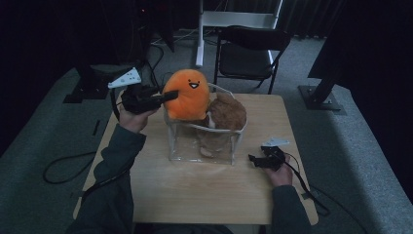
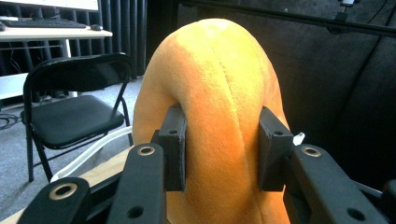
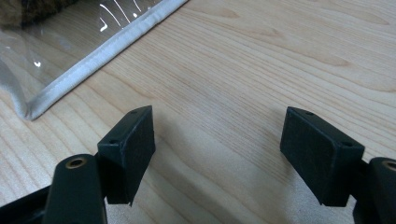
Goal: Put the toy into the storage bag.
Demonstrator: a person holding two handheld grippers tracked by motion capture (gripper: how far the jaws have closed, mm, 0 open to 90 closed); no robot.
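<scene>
The left gripper (image 2: 219, 149) clamps the orange plush toy (image 1: 187, 93) above the clear bag (image 1: 202, 141), probably touching its rim; the right gripper (image 3: 217, 156) rests wide apart on the wooden table (image 3: 261, 60).

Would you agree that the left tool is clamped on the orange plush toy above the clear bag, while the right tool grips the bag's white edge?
Not quite: the right tool grips nothing. The right gripper view shows its jaws open over the bare wooden table, apart from the bag's white edge. The rest holds: the left tool is clamped on the orange plush toy above the clear bag.
</scene>
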